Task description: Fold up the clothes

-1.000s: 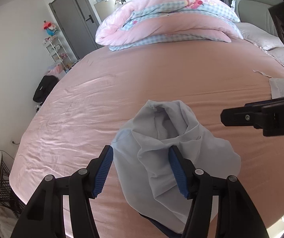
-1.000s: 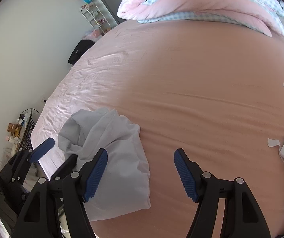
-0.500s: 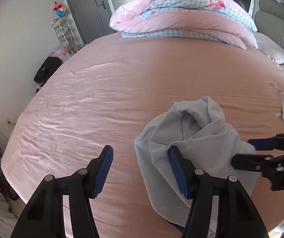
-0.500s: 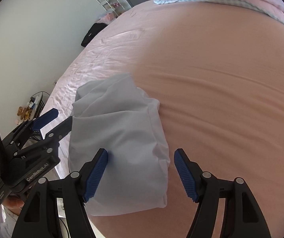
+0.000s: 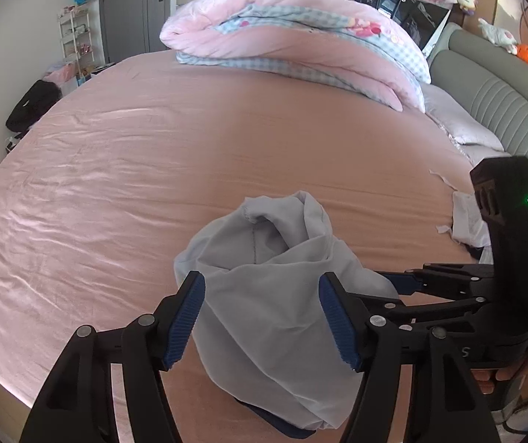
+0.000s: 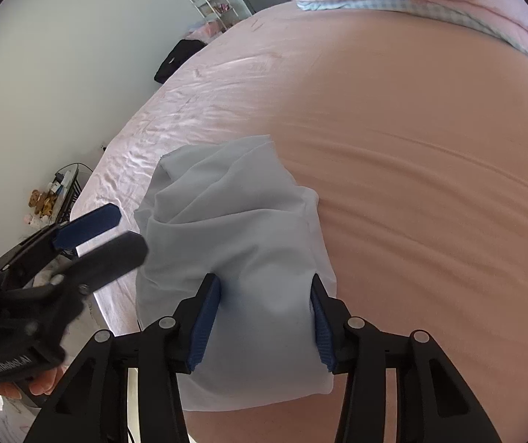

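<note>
Garment (image 5: 275, 295) sits bunched up low-centre in both frames on the bed (image 5: 153, 184), long axis running away from the cameras. Left gripper (image 5: 262, 317) and right gripper (image 6: 266, 326) both straddle its near end, fingers spread wide and not pinching; right looks a touch closer in.

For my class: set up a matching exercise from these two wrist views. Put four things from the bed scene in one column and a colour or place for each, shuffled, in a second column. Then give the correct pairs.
Things:
1. Bundled garment
2. Folded quilt
3. Black bag
4. Headboard

Descriptions:
A. Grey, padded, along the right side of the bed
B. Pale grey-white, between both grippers' blue pads
C. Dark, beside the far left edge of the bed
D. Pink with blue check, piled at the far end of the bed

Pairs: 1-B, 2-D, 3-C, 4-A
</note>
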Tool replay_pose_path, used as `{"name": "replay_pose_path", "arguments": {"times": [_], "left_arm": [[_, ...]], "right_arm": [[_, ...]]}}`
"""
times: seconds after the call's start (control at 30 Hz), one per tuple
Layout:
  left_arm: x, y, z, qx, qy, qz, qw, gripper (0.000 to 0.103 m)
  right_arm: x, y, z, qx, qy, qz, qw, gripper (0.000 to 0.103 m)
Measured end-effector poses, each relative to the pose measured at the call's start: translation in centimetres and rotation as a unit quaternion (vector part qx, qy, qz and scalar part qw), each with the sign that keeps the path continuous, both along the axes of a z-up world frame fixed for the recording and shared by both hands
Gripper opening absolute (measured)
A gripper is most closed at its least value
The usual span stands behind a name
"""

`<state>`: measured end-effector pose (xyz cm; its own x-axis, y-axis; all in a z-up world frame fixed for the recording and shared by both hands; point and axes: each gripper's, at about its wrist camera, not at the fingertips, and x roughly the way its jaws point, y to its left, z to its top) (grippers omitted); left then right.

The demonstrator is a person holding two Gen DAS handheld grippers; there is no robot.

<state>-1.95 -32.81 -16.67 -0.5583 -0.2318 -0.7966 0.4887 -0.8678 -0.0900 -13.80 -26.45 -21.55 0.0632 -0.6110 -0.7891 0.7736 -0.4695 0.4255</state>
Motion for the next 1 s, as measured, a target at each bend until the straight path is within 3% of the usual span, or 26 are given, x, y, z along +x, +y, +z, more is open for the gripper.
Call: {"name": "replay_pose_path", "arguments": {"times": [0.07,0.2,0.5,0.8,1.0], "left_arm": [[-0.4,-0.3,-0.9,0.013,-0.007,0.005,0.9999,0.062],[-0.1,-1.1,-1.2,0.036,0.007,0.018,0.9992,0.062],[0.1,-2.5,-2.6,0.034,-0.011,0.066,0.9971,0.062],[0.3,-3.3,-1.9,-0.017,-0.024,0.07,0.9971,0.062],[-0.3,-5.0,-4.4,-0.016,-0.058,0.093,0.9938,0.064]], "right_arm": [[-0.1,-0.1,0.0,0.003,0.002,-0.002,1.0,0.04],[-0.5,0.2,-0.1,-0.006,-0.011,-0.003,1.0,0.04],[0.5,-0.3,0.5,0.014,0.027,0.011,0.999,0.04],[0.5,-0.4,0.6,0.029,0.038,0.008,0.999,0.04],[0.1,-0.6,-0.3,0.029,0.02,-0.004,0.999,0.04]]}}
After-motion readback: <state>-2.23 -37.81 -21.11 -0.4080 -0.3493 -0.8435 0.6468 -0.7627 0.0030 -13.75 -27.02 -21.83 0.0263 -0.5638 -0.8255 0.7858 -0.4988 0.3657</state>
